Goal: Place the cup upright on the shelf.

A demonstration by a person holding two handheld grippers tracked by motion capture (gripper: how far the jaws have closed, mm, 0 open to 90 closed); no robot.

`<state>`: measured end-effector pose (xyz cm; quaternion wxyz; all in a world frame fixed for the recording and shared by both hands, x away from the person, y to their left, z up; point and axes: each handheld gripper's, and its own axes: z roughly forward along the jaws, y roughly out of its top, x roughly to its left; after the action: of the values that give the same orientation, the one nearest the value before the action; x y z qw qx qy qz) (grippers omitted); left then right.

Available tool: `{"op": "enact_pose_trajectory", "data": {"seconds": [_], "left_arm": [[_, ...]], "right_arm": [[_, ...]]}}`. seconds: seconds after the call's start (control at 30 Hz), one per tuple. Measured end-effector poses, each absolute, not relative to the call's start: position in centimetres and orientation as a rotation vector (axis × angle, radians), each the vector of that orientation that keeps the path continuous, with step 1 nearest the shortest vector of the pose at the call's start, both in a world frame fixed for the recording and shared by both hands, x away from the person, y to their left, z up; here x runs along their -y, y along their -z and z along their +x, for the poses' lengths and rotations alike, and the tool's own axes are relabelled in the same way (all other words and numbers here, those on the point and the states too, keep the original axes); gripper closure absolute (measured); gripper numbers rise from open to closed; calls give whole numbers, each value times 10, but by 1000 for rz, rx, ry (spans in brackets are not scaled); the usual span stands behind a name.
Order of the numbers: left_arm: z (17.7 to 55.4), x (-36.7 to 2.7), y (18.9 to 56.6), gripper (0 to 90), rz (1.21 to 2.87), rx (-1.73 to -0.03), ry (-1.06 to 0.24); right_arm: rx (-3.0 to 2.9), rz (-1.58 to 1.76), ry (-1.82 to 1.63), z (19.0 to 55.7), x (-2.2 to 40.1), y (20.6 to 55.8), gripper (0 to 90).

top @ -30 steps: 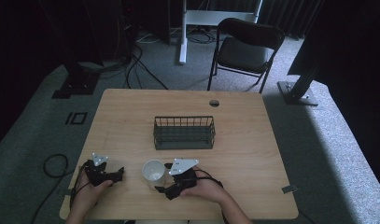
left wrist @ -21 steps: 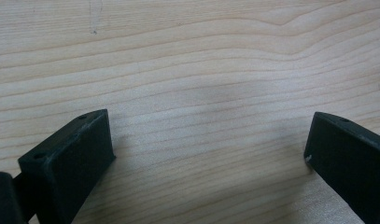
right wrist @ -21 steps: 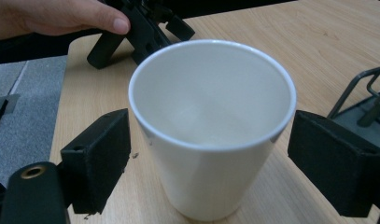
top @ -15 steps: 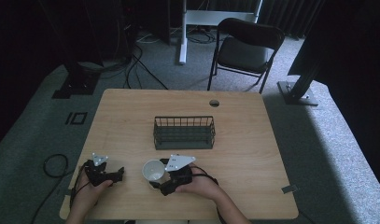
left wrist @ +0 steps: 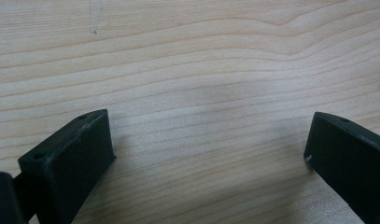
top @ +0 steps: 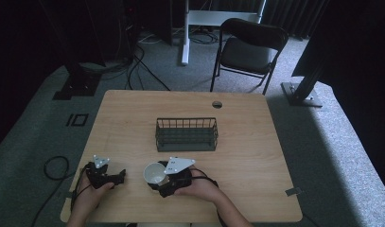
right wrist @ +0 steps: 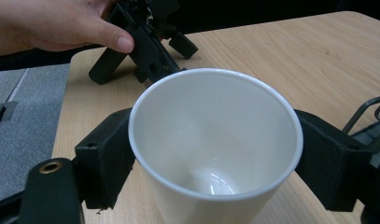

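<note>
Pale wood, white gloss, black matt.
The tabletop [left wrist: 201, 70] is light wood with clear wavy grain, smooth and matt. The cup [right wrist: 215, 140] is white, smooth, faintly glossy inside. The right tongs [right wrist: 215, 158] have matt black plastic-looking jaws, as do the left tongs [left wrist: 208, 158]. The basket [top: 186, 134] is dark wire mesh.

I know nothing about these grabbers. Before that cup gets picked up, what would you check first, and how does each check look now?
1. Cup between the right gripper jaws: ok.
2. Jaws pressing the cup's sides: cannot tell.
3. Cup empty: ok.
4. Cup upright on the table: ok.
5. Left gripper off to the side, open, nothing between its jaws: ok.
6. Basket standing apart from the cup: ok.
</note>
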<state>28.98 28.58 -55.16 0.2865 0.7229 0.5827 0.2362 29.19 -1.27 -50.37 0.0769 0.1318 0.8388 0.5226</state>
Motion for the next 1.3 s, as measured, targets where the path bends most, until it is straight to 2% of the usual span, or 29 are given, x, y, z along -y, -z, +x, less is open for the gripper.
{"op": "enact_pose_trajectory", "data": {"seconds": [0.27,1.3], "left_arm": [[290,-286,552,15,1930,-1558,-631],[290,-286,552,14,1932,-1557,-630]], "right_arm": [[-2519,412,-1581,293,14,498,193],[-2355,449,-1665,311,30,429,195]]}}
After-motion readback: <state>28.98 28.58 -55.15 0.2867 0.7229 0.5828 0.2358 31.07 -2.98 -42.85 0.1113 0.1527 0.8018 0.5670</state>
